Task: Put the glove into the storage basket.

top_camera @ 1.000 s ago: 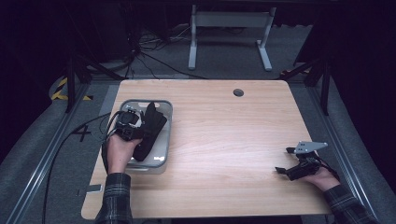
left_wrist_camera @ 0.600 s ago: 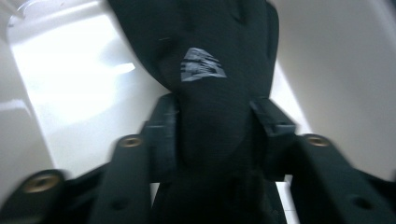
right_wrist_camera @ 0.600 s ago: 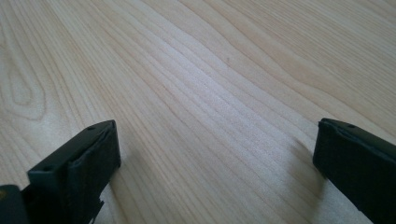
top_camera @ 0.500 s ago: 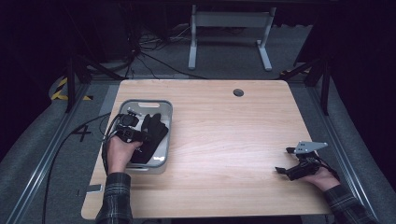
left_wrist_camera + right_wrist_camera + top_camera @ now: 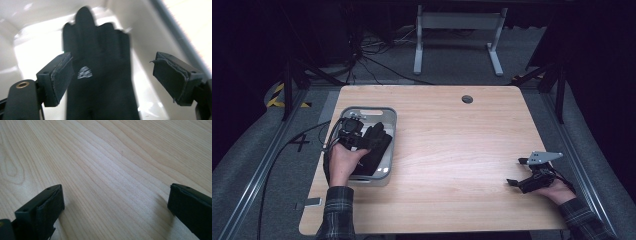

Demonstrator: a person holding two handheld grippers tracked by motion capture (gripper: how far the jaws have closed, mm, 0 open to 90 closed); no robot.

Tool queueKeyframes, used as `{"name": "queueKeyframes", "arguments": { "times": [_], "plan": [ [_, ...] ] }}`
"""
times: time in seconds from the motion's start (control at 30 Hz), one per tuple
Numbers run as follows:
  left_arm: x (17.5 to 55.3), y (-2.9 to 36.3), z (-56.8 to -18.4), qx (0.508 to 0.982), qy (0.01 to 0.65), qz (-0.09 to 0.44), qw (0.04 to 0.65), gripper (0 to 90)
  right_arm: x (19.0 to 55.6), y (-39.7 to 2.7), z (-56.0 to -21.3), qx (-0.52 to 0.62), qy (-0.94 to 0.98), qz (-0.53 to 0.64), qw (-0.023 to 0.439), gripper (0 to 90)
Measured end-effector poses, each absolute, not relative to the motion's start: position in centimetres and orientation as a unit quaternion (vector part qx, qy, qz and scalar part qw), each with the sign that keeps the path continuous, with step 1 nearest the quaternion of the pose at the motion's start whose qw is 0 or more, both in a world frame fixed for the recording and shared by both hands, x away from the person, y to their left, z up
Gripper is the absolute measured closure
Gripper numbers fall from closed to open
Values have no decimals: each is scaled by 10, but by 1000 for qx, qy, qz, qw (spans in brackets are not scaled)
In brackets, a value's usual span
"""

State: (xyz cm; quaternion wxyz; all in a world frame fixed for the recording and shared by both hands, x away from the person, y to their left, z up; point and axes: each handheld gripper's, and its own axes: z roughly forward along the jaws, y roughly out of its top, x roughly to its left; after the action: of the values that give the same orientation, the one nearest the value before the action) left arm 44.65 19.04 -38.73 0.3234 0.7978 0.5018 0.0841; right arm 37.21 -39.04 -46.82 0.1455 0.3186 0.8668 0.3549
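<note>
Black glove [image 5: 100, 75] lies in the grey tray [image 5: 388, 116] at the bench's [image 5: 462, 150] left. Your left claw [image 5: 112, 72] has just been opening, glove released between the jaws. Right claw [image 5: 518, 172] gapes idle on the bench. Placing looks done; withdrawal remains.

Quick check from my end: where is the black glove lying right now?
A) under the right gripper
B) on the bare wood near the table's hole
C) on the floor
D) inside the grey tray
D: the black glove lies flat inside the grey tray, with the left gripper open above it, pads clear of the fabric.
</note>
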Motion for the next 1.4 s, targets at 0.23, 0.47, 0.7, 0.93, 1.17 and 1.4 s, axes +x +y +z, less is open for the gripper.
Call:
{"name": "queueKeyframes", "arguments": {
  "times": [0.23,0.47,0.7,0.93,1.17,1.4],
  "plan": [
    [442,161,-375,809,467,83,349,172,372,-390,-468,319,867,354,145,13],
    [431,132,-364,818,431,86,371,172,372,-390,-468,319,867,354,145,13],
    [418,100,-360,829,397,83,385,172,372,-390,-468,318,867,354,146,13],
    [410,73,-365,838,374,77,390,172,372,-390,-468,319,867,354,145,13],
    [397,36,-381,853,339,63,392,171,372,-390,-468,319,867,354,145,13],
    [385,8,-401,867,316,71,378,146,372,-390,-468,319,867,354,145,13]
  ]
}}
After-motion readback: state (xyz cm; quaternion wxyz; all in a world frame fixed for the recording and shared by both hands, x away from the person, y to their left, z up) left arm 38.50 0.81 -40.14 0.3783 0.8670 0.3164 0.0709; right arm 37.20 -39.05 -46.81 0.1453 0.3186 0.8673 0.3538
